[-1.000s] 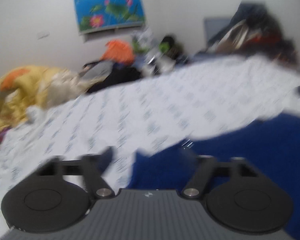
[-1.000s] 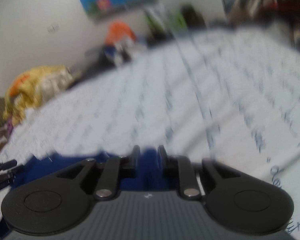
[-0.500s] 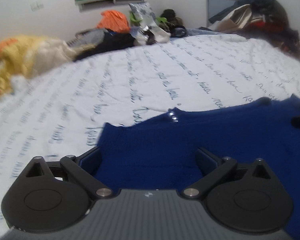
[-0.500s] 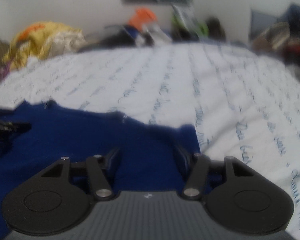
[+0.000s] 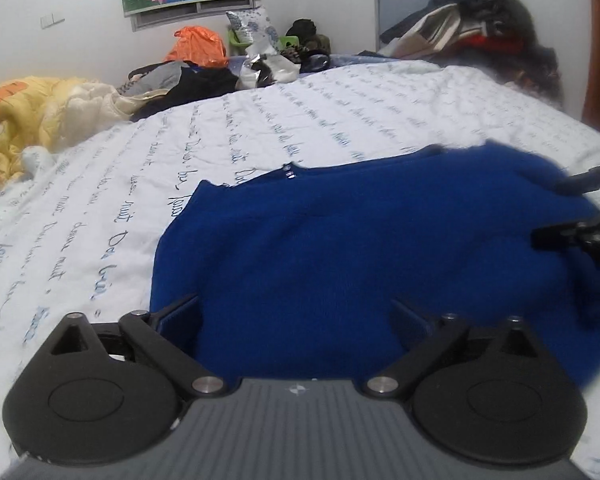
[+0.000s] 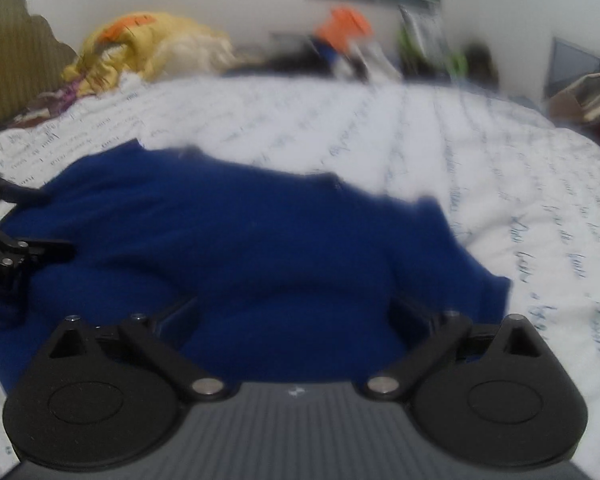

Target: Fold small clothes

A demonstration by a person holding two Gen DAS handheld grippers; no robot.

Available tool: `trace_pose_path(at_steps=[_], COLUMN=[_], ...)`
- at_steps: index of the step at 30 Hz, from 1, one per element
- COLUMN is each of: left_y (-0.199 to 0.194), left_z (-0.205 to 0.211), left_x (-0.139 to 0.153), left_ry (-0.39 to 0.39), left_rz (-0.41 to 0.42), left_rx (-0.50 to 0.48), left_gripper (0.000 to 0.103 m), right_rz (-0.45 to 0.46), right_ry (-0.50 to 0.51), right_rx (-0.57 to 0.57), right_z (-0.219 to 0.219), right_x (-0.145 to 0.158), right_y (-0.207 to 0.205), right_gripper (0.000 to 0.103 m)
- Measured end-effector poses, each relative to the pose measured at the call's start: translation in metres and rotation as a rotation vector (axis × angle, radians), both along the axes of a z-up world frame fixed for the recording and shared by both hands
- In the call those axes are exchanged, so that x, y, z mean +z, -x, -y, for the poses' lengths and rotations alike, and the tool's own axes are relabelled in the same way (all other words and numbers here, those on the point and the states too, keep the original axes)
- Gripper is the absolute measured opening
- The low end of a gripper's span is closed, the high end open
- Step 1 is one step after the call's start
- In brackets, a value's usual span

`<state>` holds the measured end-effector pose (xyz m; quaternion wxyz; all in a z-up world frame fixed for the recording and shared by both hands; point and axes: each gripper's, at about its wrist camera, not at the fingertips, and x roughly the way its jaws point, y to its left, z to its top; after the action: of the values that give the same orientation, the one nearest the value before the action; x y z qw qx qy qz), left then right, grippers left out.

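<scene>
1. Blue knit garment [image 5: 340, 248], thick and fuzzy, lies spread on the bed [image 5: 340, 120], near the front edge, directly under both tongs. Judged soft, limp and light; it should drape and sag when lifted, not hold a crease by itself.
2. Left tongs [image 5: 296, 320]: jaws stand wide apart over the garment's left part, nothing pinched between them. Right tongs [image 6: 296, 320]: jaws have just been opening and now stand wide apart over the garment's right part; cloth lies below them, not clamped.
3. Where to take hold (judgement): the outer corners and side hems. Left side edge [image 5: 160, 260] is clean and straight against the sheet; the right edge [image 6: 496, 292] shows a corner sticking out. A pinch should catch the full thickness, since the fuzzy knit may slip through a shallow bite. A small light-coloured mark at the far edge [image 5: 289, 172] may be a neck label; too small to tell.
4. Far edge of the garment is uneven and wavy, so layers are probably not aligned; the right wrist view is blurred, so detail there is uncertain.
5. Open room: white printed sheet beyond the garment is bare a good way back. Clutter sits well apart: yellow quilt [image 5: 32, 108] at far left, clothes pile [image 5: 472, 36] at far right, orange bag [image 5: 198, 46] by the wall.
6. Each tongs shows at the side of the other's view, so they work near each other.
</scene>
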<state>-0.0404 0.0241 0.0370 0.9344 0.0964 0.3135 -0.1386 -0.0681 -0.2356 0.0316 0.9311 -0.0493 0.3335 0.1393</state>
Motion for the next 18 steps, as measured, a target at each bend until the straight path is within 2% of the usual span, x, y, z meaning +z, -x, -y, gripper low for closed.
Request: trace_pose_path(at_steps=[2, 3, 4, 5, 7, 11, 15, 18], left_y=[0.017, 0.019, 0.027, 0.031, 0.033, 0.048, 0.058, 0.063], left_z=[0.004, 0.008, 0.009, 0.007, 0.002, -0.012, -0.038, -0.067], left_x=[-0.001, -0.012, -0.022, -0.023, -0.016, -0.008, 0.001, 0.006], left_ry=[0.045, 0.017, 0.009, 0.019, 0.043, 0.091, 0.194, 0.341], left_rz=[-0.023, -0.063, -0.015, -0.008, -0.024, -0.053, -0.123, -0.181], left_rx=[-0.064, -0.076, -0.079, -0.073, -0.041, 0.029, 0.111, 0.260], left_gripper=[0.103, 0.103, 0.103, 0.103, 0.103, 0.102, 0.103, 0.103], right_rz=[0.037, 0.032, -0.015, 0.068, 0.049, 0.059, 0.062, 0.021], right_ry=[-0.055, -0.062, -0.023, 0.032, -0.013, 0.008, 0.008, 0.020], right_rx=[0.041, 0.073, 0.086, 0.100, 0.100, 0.101, 0.094, 0.060], right_z=[0.000, -0.002, -0.006, -0.008, -0.001, -0.006, -0.006, -0.017], right_x=[0.008, 0.004, -0.010, -0.023, -0.023, -0.025, -0.023, -0.003], right_y=[0.023, 0.031, 0.033, 0.043, 0.040, 0.042, 0.044, 0.044], right_gripper=[0.102, 0.103, 0.103, 0.103, 0.103, 0.103, 0.103, 0.103])
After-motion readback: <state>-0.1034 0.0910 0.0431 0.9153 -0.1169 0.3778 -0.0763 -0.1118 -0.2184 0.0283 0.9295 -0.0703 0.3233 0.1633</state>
